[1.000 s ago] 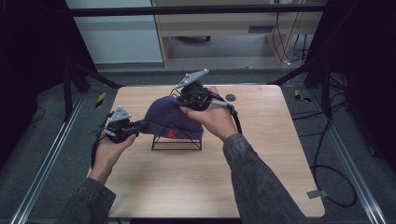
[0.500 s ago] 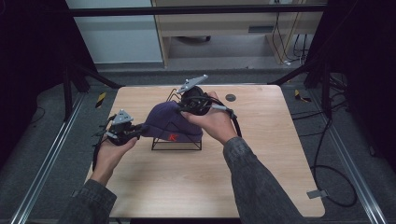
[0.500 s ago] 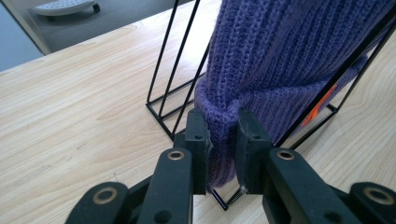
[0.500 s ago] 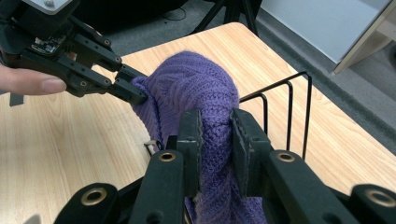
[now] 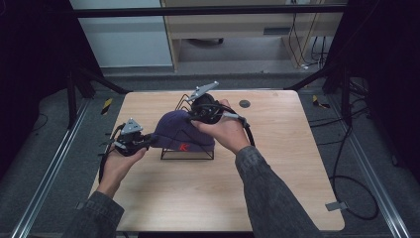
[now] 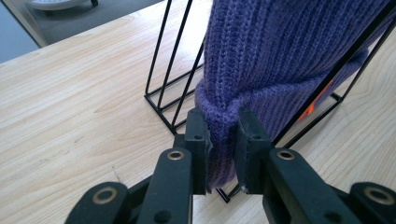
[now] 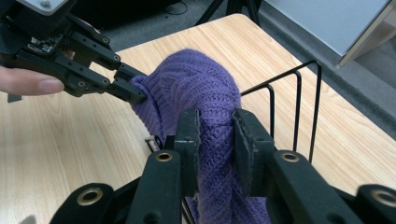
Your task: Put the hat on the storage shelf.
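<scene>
Both pairs of black jaws are clamped on one purple ribbed knitted hat [image 5: 179,133], which is draped over a black wire rack [image 5: 188,151] standing on a light wooden surface [image 5: 277,168].

Seen from the high view, the left gripper [image 5: 148,141] sits at the hat's left edge, held by the person's left hand [image 5: 119,161]. In the left gripper view its jaws pinch a bunched fold of the hat's thick rim [image 6: 219,140], with the rack's thin upright wires [image 6: 173,60] just behind and beside the fold. An orange mark [image 6: 313,105] shows on the knit behind one wire.

The right gripper [image 5: 190,116] is at the top rear of the hat, held by the person's right hand [image 5: 225,130], with a grey three-cornered plate [image 5: 202,90] on top of it. In the right gripper view its jaws close on a ridge of the hat's crown [image 7: 215,135]; they have just been easing apart slightly, yet the knit is between them and pressed by both pads. Farther off in that view, the left gripper [image 7: 133,91] bites the hat's far edge, and the rack's wire loops [image 7: 294,102] rise to the right.

A small dark round disc [image 5: 244,103] lies on the surface beyond the right hand, well apart from the hat.
</scene>
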Available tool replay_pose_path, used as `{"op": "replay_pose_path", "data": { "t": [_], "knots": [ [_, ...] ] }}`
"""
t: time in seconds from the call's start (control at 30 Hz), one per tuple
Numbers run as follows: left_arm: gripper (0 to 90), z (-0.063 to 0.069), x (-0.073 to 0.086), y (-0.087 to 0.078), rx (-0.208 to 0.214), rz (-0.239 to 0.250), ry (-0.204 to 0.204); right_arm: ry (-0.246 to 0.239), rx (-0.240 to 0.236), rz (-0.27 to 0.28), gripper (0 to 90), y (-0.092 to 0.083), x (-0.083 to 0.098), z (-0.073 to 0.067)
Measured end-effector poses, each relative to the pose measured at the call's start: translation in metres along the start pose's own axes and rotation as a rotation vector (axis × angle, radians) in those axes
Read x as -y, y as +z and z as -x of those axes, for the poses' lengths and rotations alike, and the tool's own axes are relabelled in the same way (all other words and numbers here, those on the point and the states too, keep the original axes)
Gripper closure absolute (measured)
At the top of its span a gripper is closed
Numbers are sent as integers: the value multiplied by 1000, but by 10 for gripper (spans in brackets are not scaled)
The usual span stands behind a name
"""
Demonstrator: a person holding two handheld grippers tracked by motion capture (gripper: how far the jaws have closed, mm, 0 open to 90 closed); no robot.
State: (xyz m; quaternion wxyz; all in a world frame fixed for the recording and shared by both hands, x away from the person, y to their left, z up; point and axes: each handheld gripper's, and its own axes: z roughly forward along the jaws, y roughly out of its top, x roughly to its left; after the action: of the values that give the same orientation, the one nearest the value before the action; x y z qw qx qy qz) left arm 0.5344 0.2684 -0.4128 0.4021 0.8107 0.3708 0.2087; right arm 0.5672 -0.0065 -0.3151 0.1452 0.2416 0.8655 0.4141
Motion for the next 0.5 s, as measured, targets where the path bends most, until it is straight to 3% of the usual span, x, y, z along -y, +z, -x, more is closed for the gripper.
{"op": "replay_pose_path", "data": {
  "t": [0.23, 0.5],
  "knots": [
    [766, -2, 9, 4, 3, -4, -9, 3, -6, -10, 674, 5, 1, -3],
    [762, -3, 11, 6, -3, -25, 0, 8, -5, -6, 559, 4, 0, -6]
  ]
}}
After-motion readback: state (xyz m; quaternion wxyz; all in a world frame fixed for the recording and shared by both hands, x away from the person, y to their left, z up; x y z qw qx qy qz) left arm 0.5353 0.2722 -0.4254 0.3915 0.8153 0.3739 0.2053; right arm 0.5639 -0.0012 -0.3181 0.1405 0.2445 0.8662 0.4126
